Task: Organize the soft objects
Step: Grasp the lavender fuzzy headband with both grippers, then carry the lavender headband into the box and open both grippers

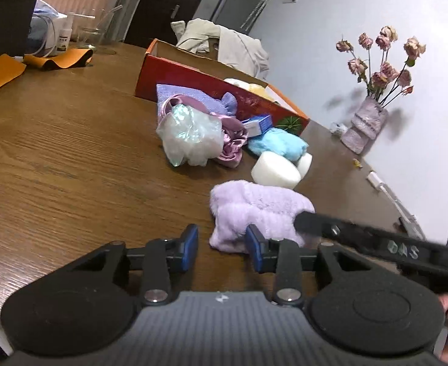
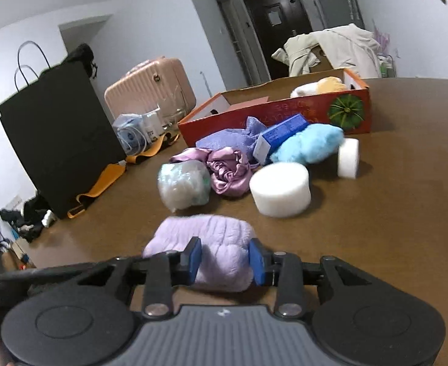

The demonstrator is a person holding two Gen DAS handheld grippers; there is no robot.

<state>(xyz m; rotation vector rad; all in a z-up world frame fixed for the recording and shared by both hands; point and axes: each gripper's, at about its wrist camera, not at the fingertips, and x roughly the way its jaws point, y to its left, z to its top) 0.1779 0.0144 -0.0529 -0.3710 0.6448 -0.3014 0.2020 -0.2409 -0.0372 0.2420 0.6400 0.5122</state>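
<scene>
A fluffy lilac cloth lies on the wooden table. My right gripper straddles it with a blue pad on each side; the jaws look open around it. My left gripper is open and empty just left of the cloth. Behind lie a white mesh puff, a pink satin scrunchie, a blue fluffy piece, two white sponges and a purple knit cloth. A red cardboard box holds a yellow-white soft item.
A small blue carton lies among the soft things. A vase of dried roses stands at the table's right. A black paper bag, orange straps and jars sit at the far side. A white charger lies by the edge.
</scene>
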